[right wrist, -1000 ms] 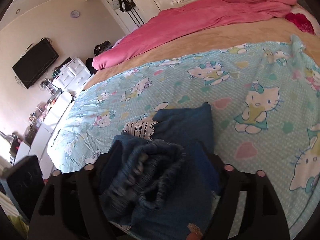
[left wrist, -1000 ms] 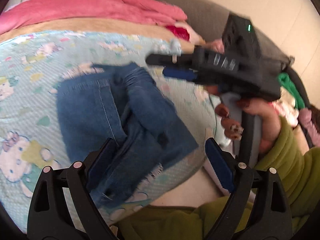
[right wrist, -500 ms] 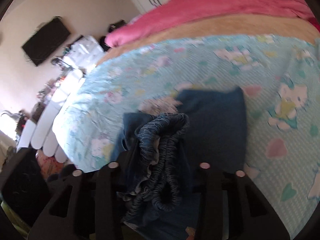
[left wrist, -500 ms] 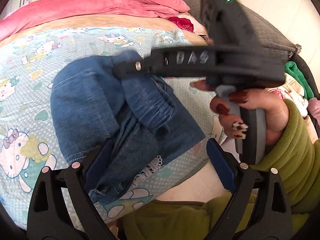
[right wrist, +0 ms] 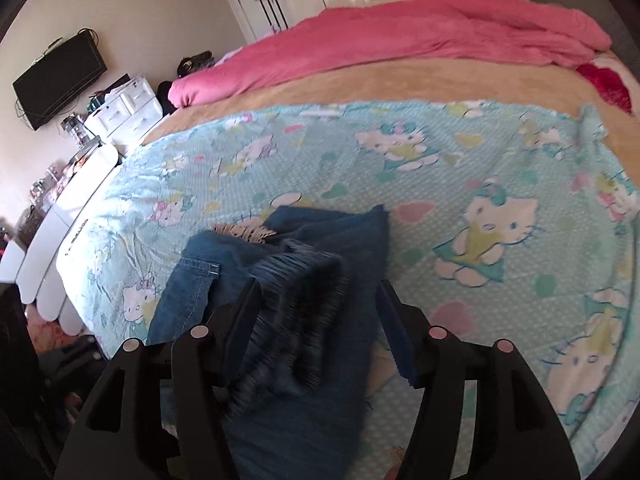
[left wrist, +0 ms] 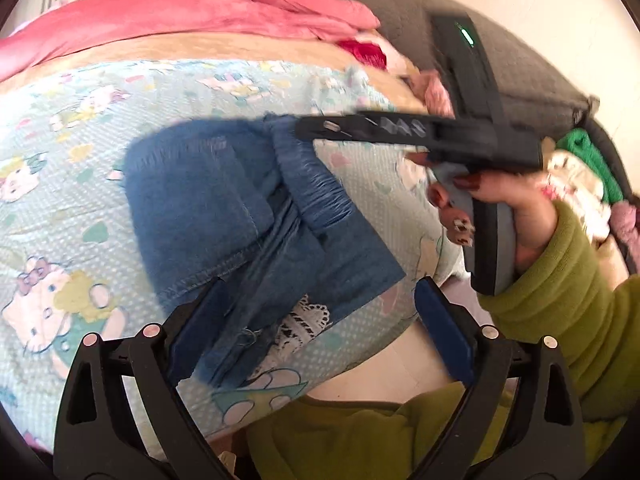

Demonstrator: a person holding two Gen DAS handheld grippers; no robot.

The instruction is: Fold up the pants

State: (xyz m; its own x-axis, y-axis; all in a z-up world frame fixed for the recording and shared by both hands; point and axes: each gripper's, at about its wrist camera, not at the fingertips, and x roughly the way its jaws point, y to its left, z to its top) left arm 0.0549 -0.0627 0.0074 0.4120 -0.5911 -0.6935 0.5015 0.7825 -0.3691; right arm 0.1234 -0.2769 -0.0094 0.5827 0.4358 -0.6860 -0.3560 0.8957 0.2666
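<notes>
Blue denim pants (left wrist: pixel 224 216) lie partly folded on the light-blue cartoon-print sheet (left wrist: pixel 80 184) near the bed's front edge. Their gathered elastic waistband (left wrist: pixel 316 188) is folded back over the legs. My left gripper (left wrist: pixel 316 320) is open over the pants' lower edge, near a lace trim (left wrist: pixel 308 320). My right gripper (right wrist: pixel 320 300) is open, with the blurred waistband (right wrist: pixel 296 300) lying loose between its fingers. In the left wrist view the right gripper's body (left wrist: pixel 420 132) reaches over the waistband from the right.
A pink duvet (right wrist: pixel 400 48) lies across the far side of the bed. A grey headboard (left wrist: pixel 500 64) and a pile of clothes (left wrist: pixel 580 176) are at the right. White drawers (right wrist: pixel 120 108) and a wall TV (right wrist: pixel 56 76) stand beyond the bed's left side.
My right gripper was closed on the waistband half a second ago and has now opened, leaving the waistband lying on the pants. The left gripper stayed open and shifted little.
</notes>
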